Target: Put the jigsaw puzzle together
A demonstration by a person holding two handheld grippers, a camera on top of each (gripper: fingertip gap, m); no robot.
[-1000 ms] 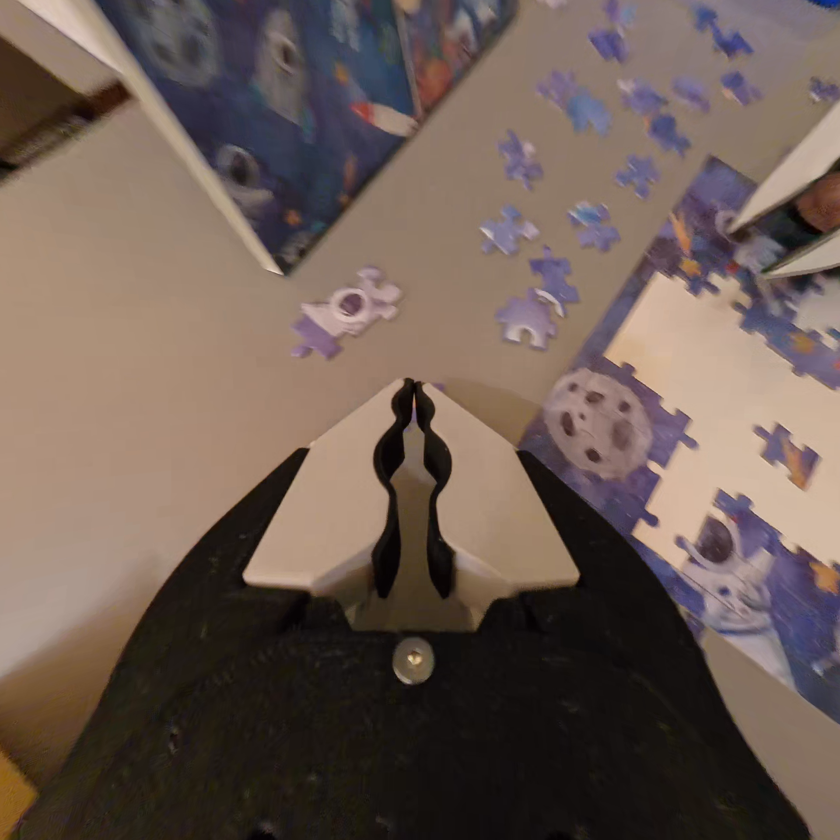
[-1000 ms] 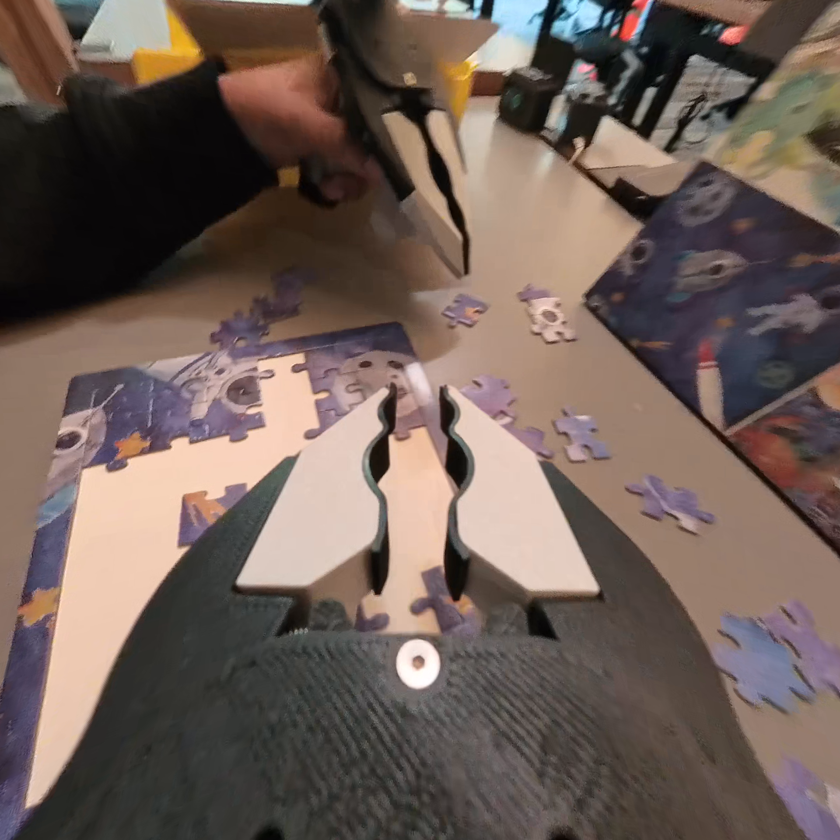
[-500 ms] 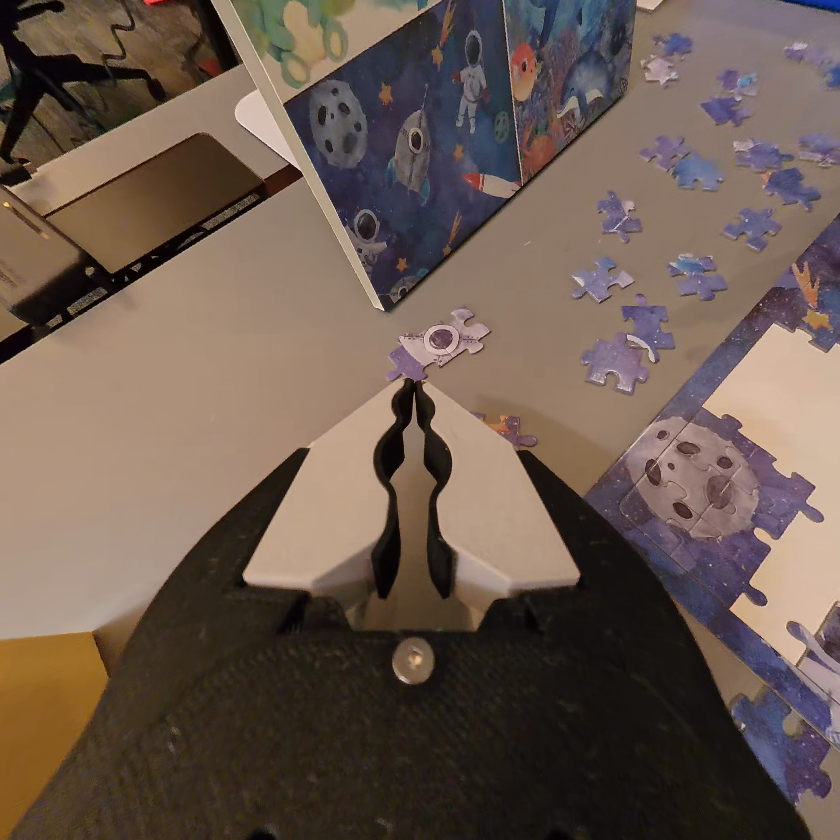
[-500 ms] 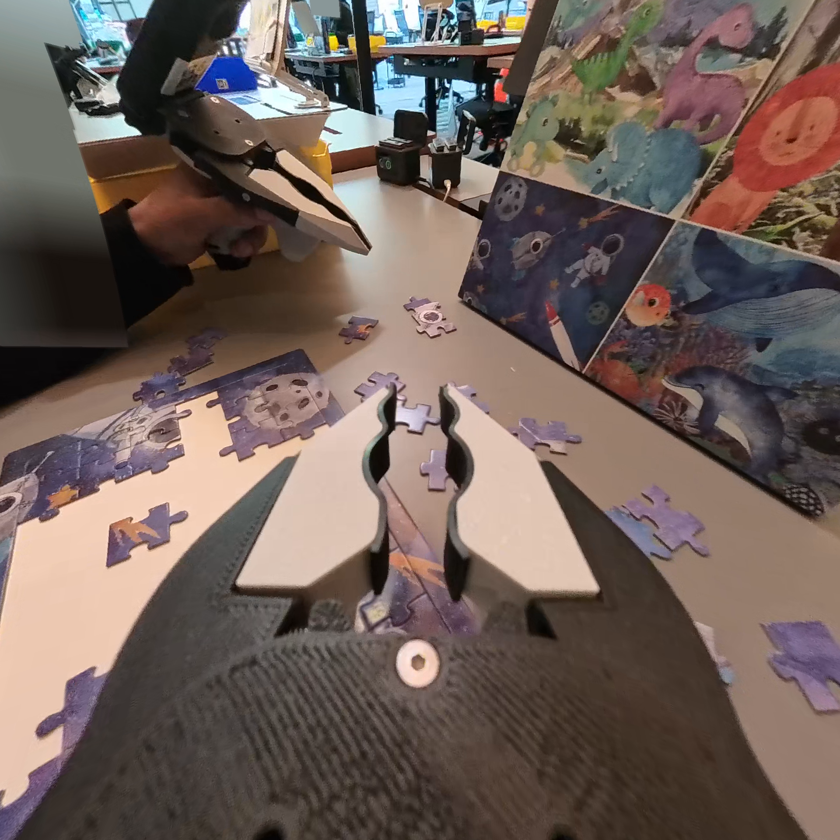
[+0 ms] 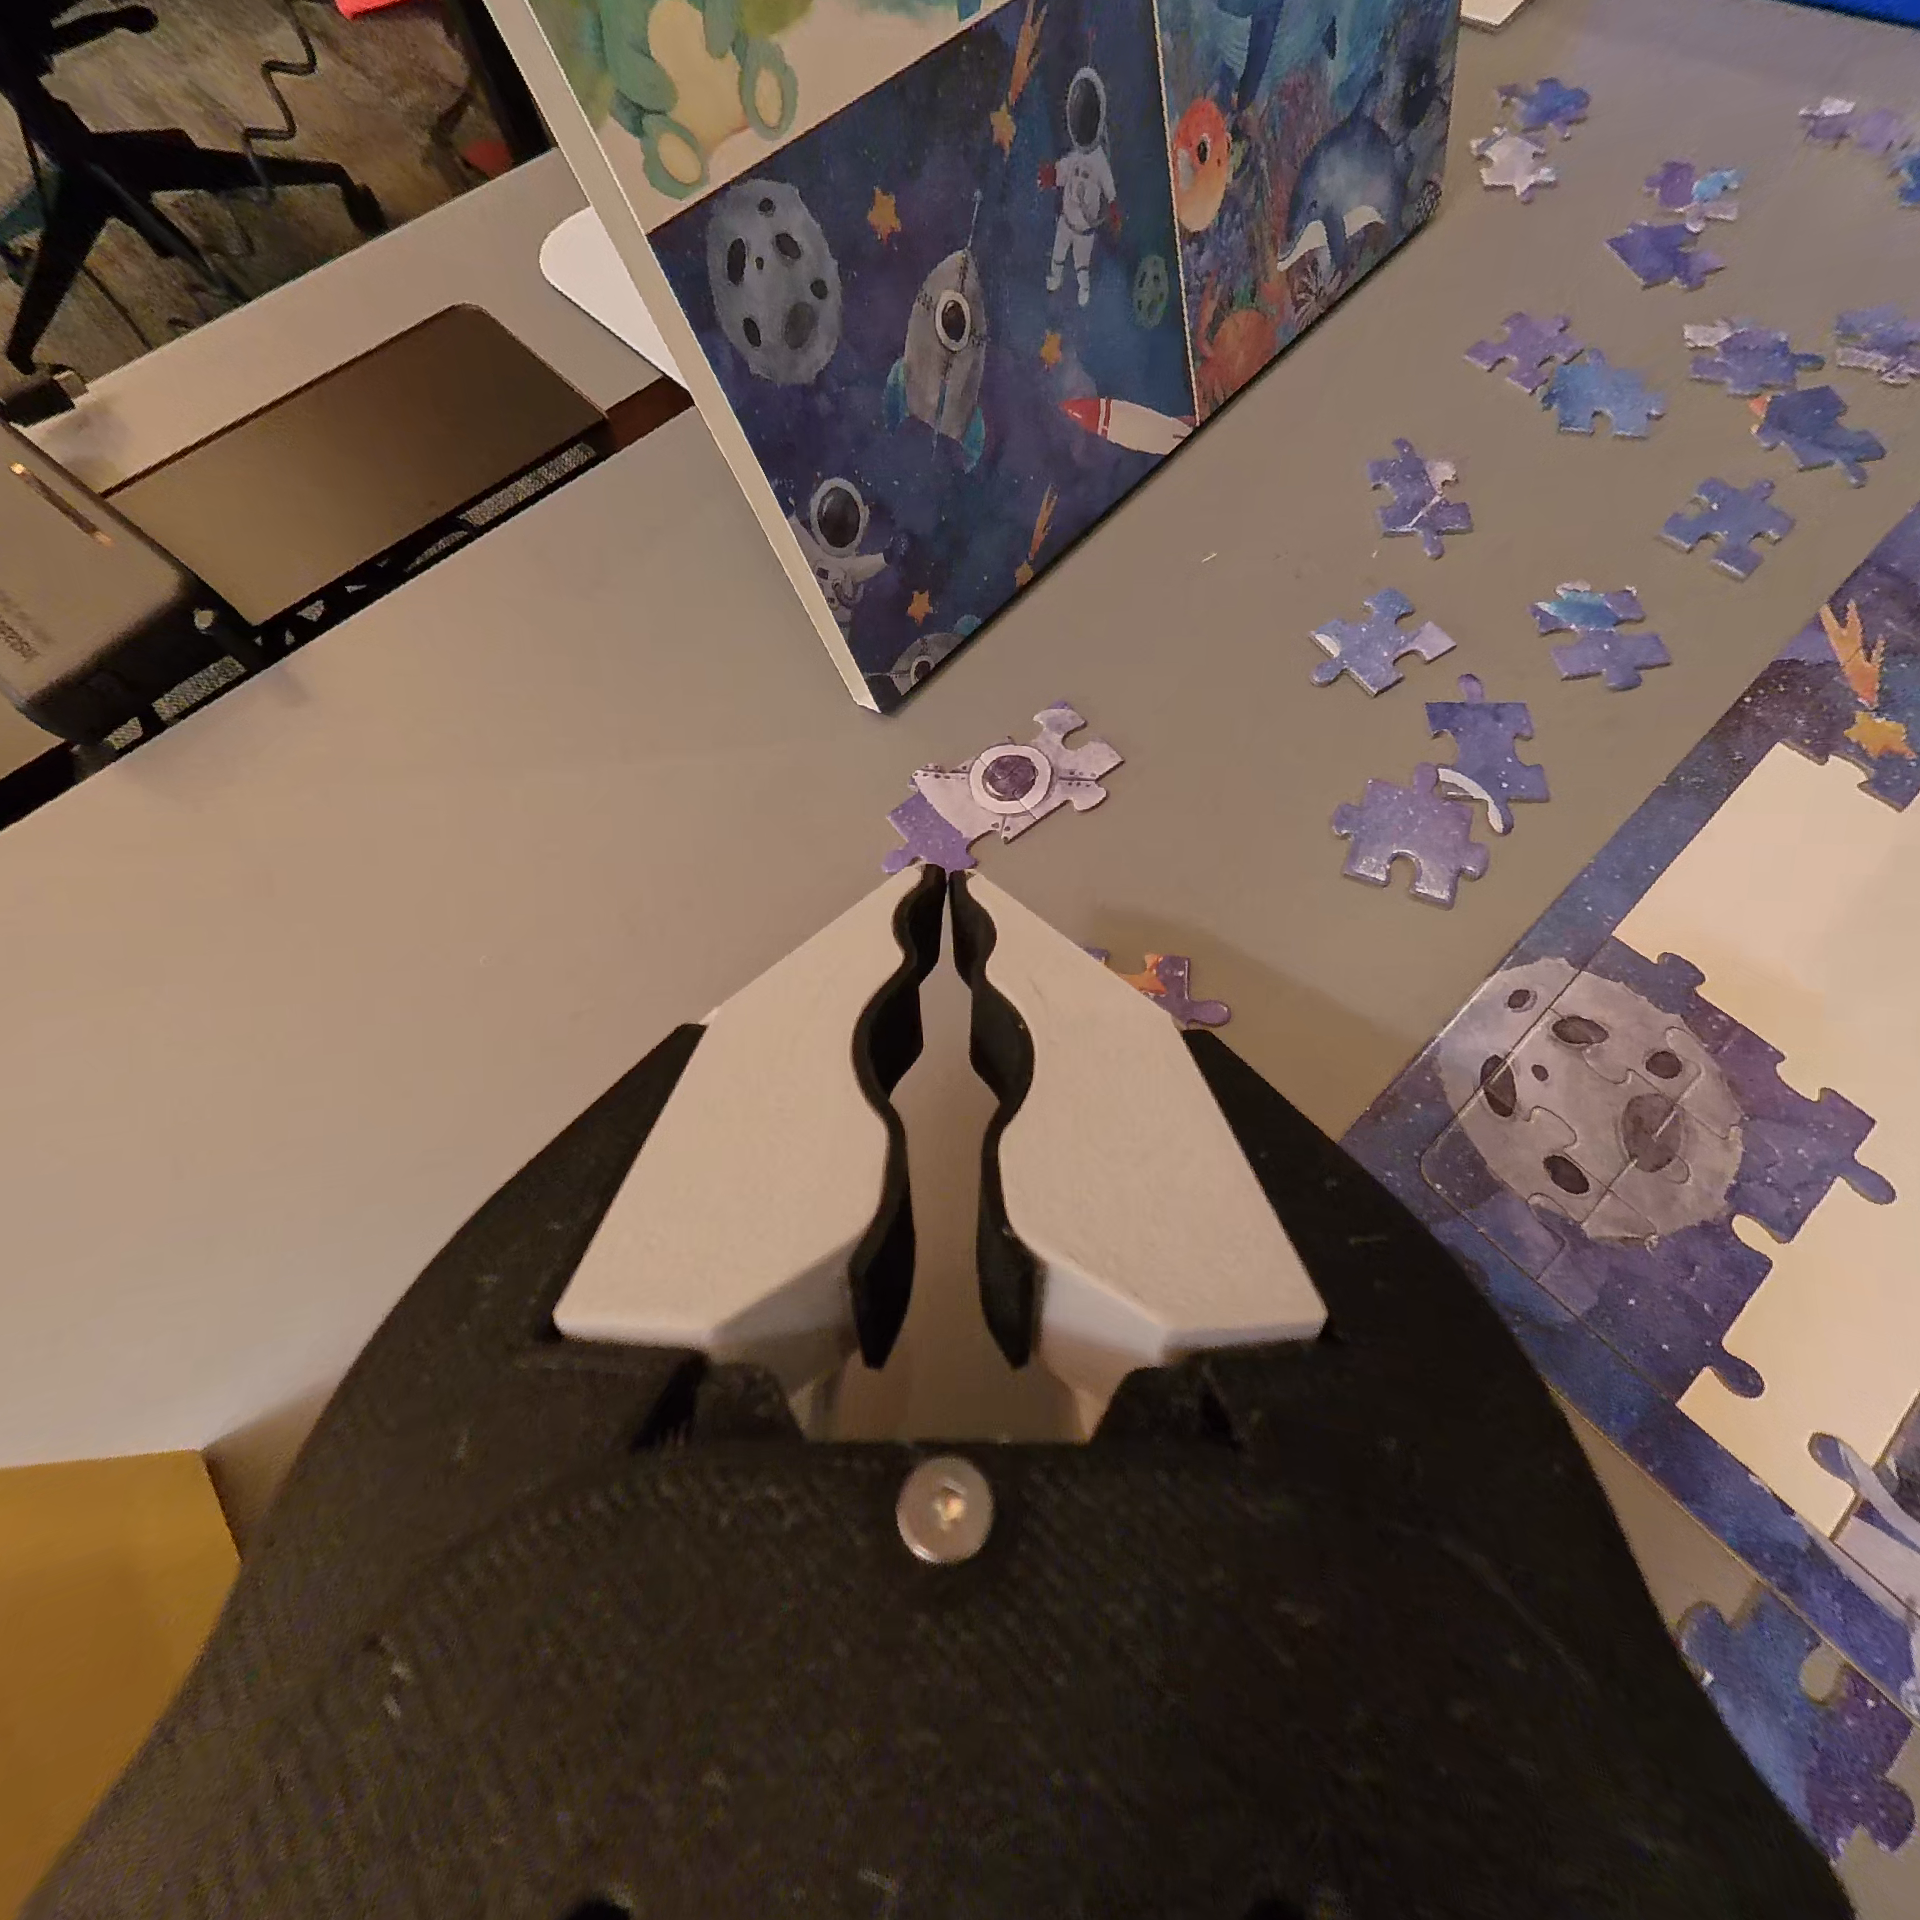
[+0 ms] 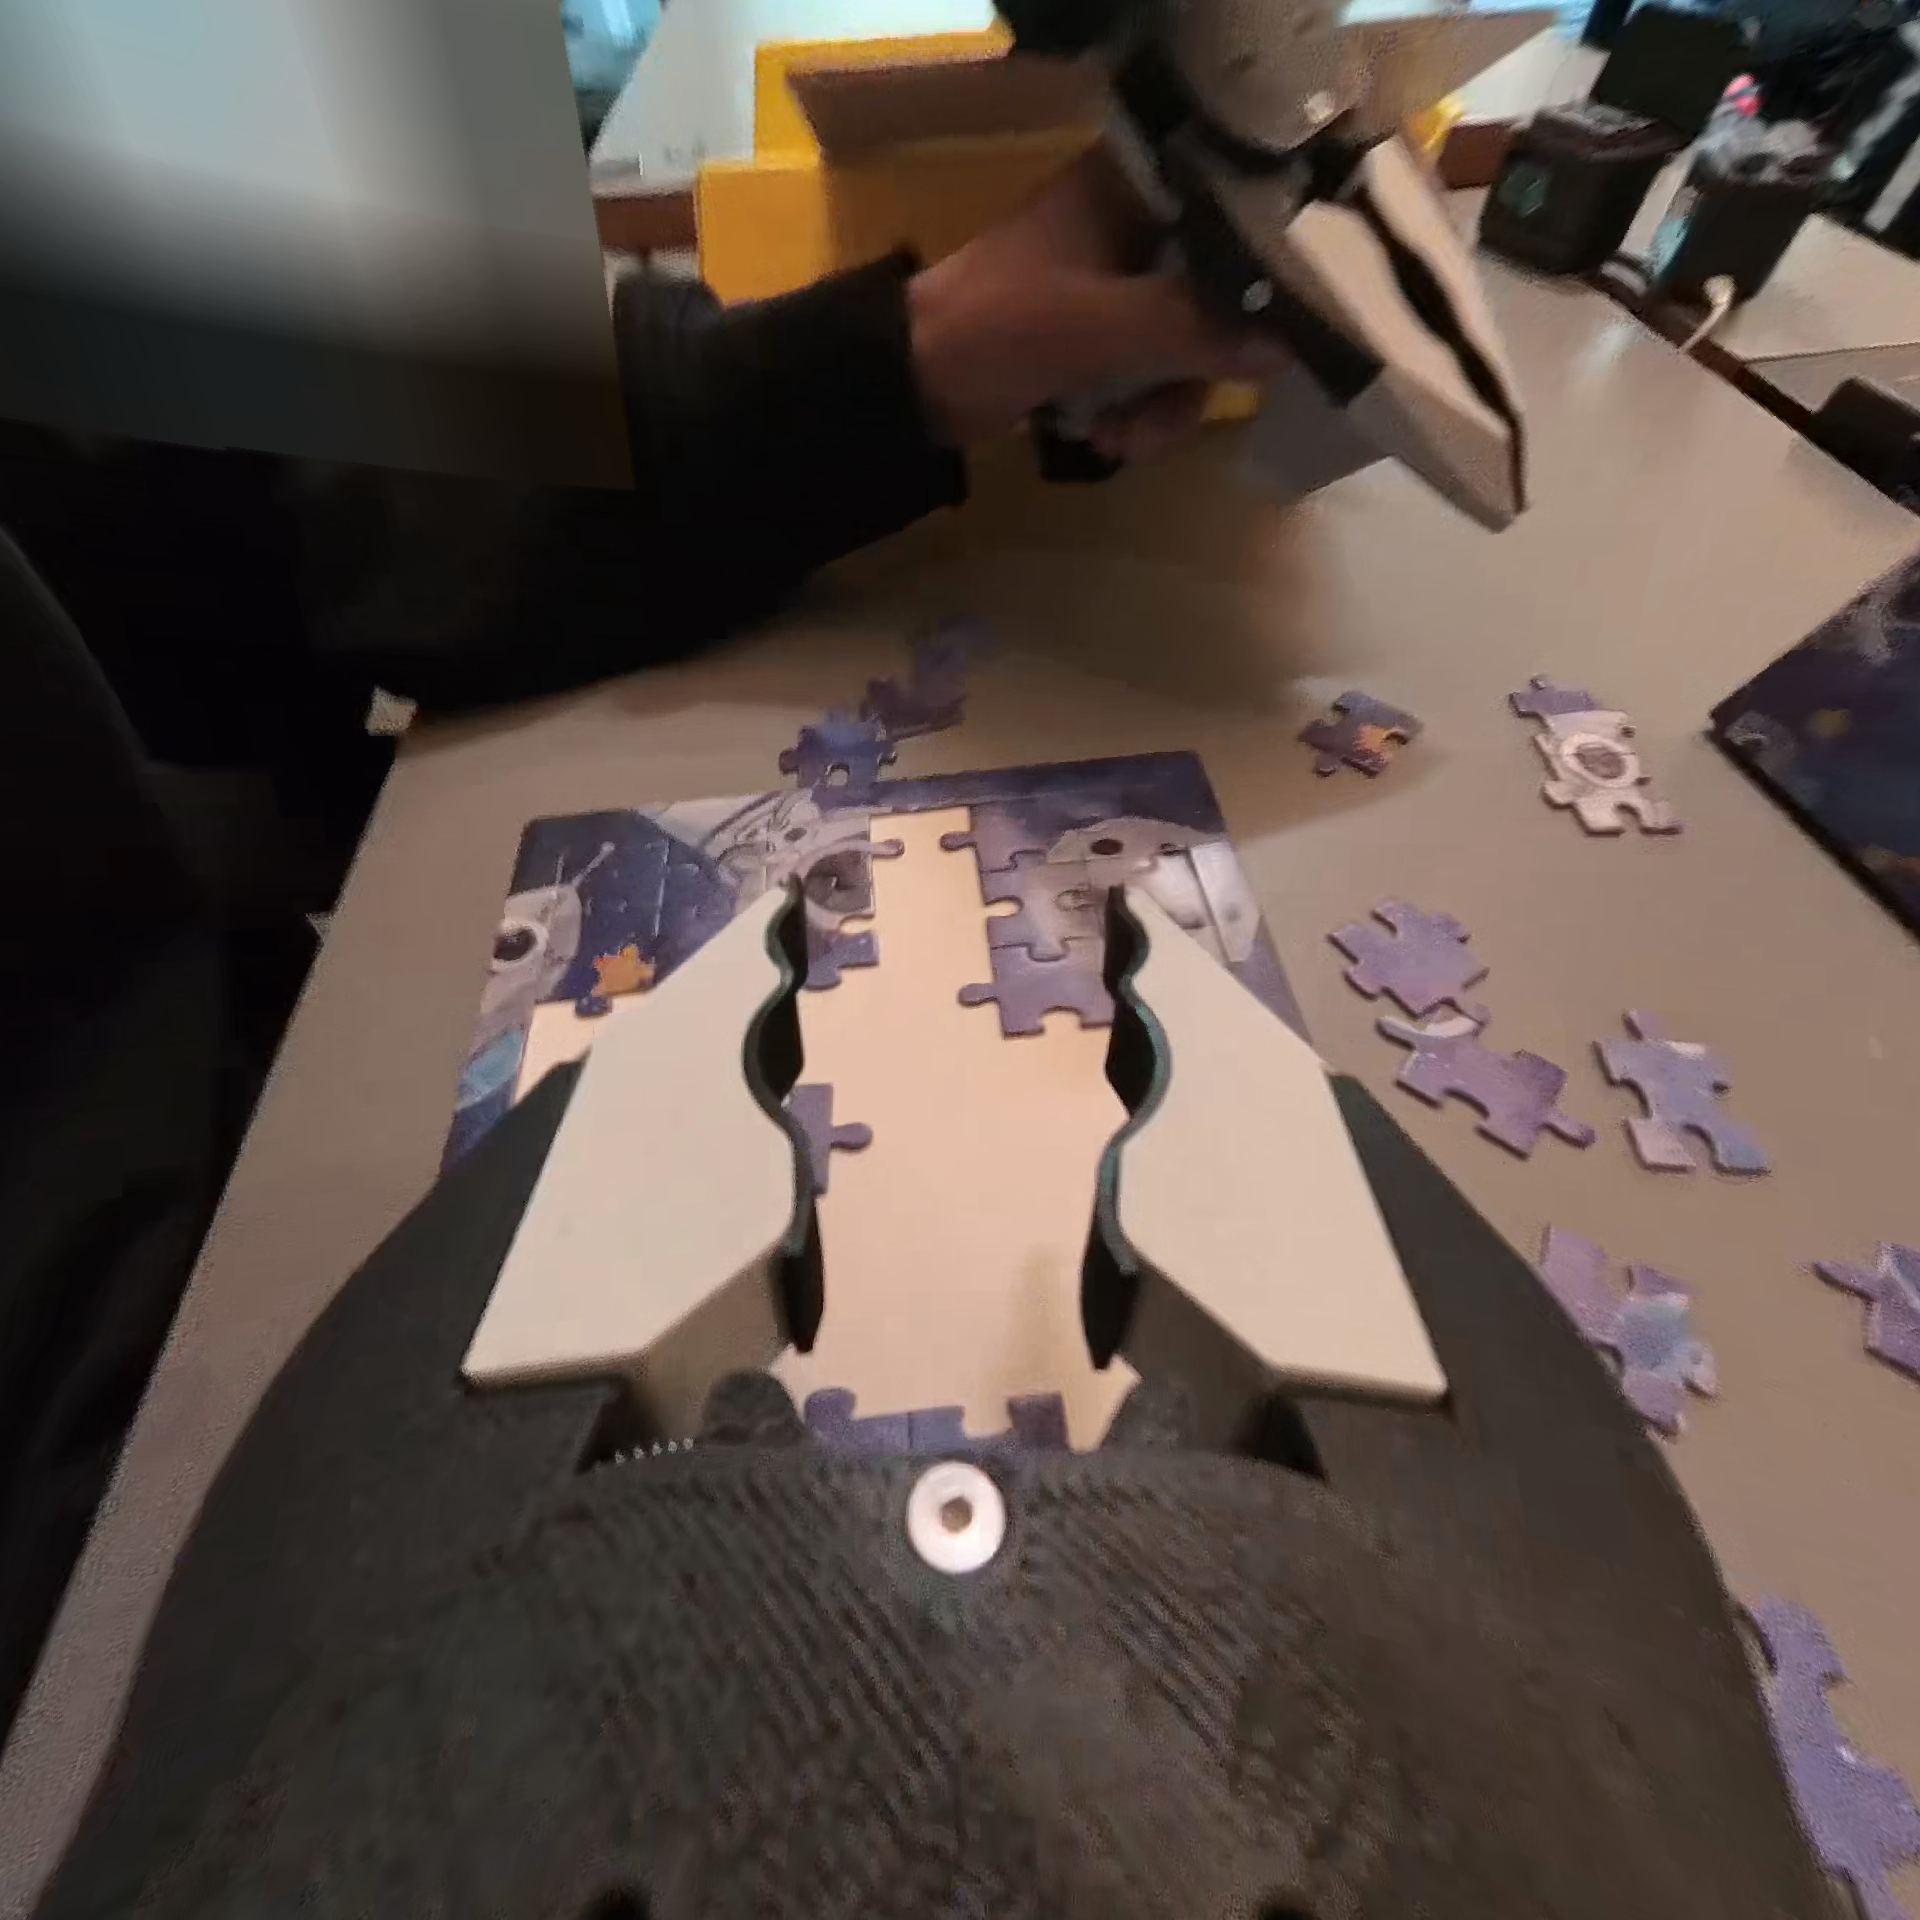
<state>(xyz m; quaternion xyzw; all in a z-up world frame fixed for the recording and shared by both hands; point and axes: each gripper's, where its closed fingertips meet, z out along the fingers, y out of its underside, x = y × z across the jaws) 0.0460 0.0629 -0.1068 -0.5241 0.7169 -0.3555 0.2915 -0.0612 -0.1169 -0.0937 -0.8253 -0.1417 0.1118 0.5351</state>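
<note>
Your left gripper [image 5: 948, 878]: fingertips closed together, nothing between them, raised above the grey table [image 5: 416, 883], tips pointing at the joined rocket pieces [image 5: 1006, 792] lying just off the corner of the puzzle box [image 5: 935, 343].

Your right gripper [image 6: 956, 914]: jaws wide apart, bare, over the puzzle tray [image 6: 935, 1039]; loose pieces [image 6: 1475, 1049] lie right of the tray.

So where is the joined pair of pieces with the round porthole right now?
In the left wrist view the porthole pieces lie flat on the grey table, just beyond the shut left gripper, near the upright picture board's corner.
</note>
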